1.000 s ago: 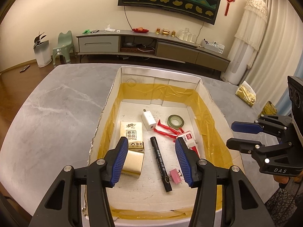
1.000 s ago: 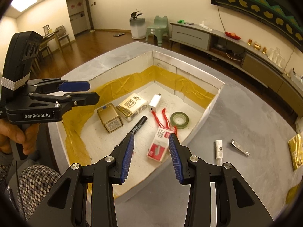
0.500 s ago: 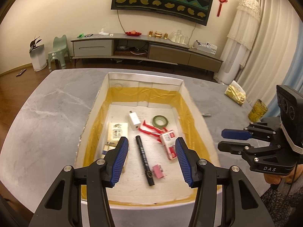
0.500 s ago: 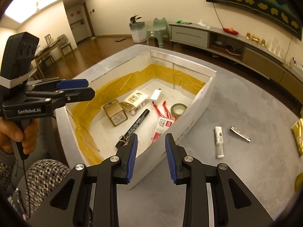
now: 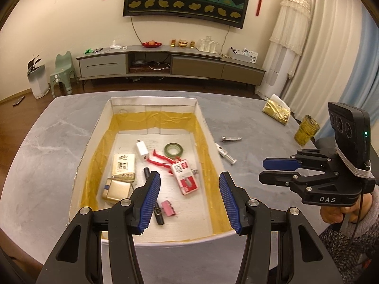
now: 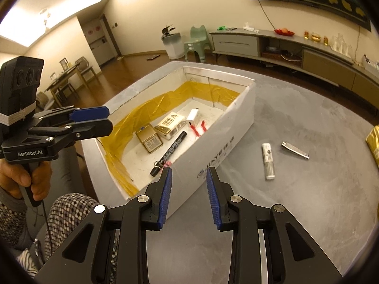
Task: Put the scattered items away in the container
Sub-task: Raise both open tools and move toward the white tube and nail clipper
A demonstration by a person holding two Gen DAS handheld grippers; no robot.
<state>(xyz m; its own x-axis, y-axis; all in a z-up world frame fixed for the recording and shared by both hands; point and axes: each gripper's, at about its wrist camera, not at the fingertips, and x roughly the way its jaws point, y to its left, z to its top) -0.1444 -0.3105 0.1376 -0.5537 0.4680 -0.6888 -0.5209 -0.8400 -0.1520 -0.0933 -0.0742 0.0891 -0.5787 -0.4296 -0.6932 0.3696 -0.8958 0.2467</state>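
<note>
White cardboard box lined with yellow tape sits on the grey marble table. Inside the box: black marker, gold tin, tissue pack. Outside, beside the box's right wall: white tube, metal nail clipper. Left gripper above the box's near end, jaws released, empty. Right gripper by the box's near right corner, jaws apart, empty.

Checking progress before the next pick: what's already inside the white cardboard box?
Inside the white cardboard box: white charger, green tape roll, tissue pack, gold tin, black marker, red staple box, pink binder clip. The left gripper covers part of the marker.
</note>
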